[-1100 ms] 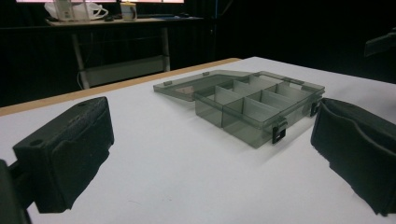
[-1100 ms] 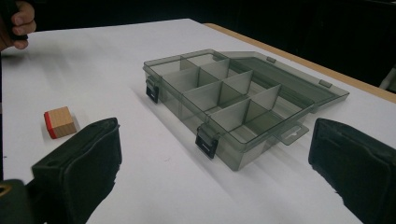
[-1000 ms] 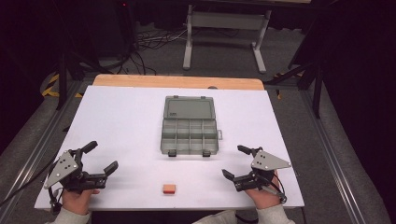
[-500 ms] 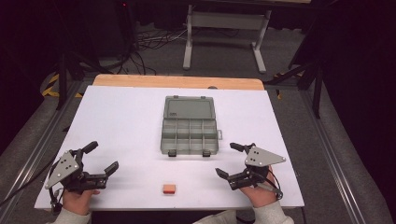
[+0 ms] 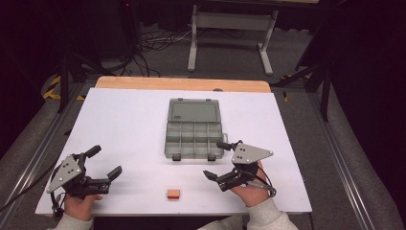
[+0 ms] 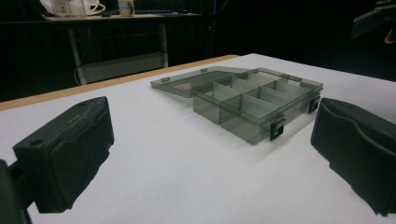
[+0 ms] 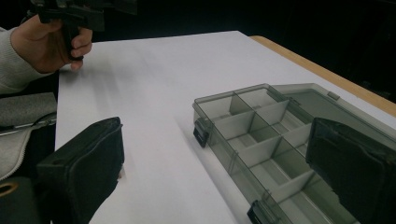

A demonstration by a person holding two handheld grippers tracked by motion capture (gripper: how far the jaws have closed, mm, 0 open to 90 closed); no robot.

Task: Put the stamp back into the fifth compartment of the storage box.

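A smoky grey compartment box [image 5: 194, 138] lies open in the middle of the white table [image 5: 124, 120], its lid [image 5: 194, 111] flat behind it and its compartments bare. A small orange block [image 5: 173, 193] rests near the front edge. My left gripper [image 5: 105, 161] is open at the front left, well apart from the box. My right gripper [image 5: 214, 159] is open just in front of the box's right front corner, right of the block. The left gripper view has the box [image 6: 252, 100] ahead between the open jaws. In the right gripper view the box [image 7: 261, 130] lies close, partly behind the right jaw.
A wooden strip [image 5: 182, 84] edges the table's far side. Beyond it stand a metal frame [image 5: 230, 28] and floor cables [image 5: 143, 52]. The right gripper view shows the other hand [image 7: 46, 42] holding the left gripper [image 7: 70, 11] at the top left.
My right gripper has moved left and slightly forward, closer to the box's front right corner. The left gripper, box and orange block have stayed put.
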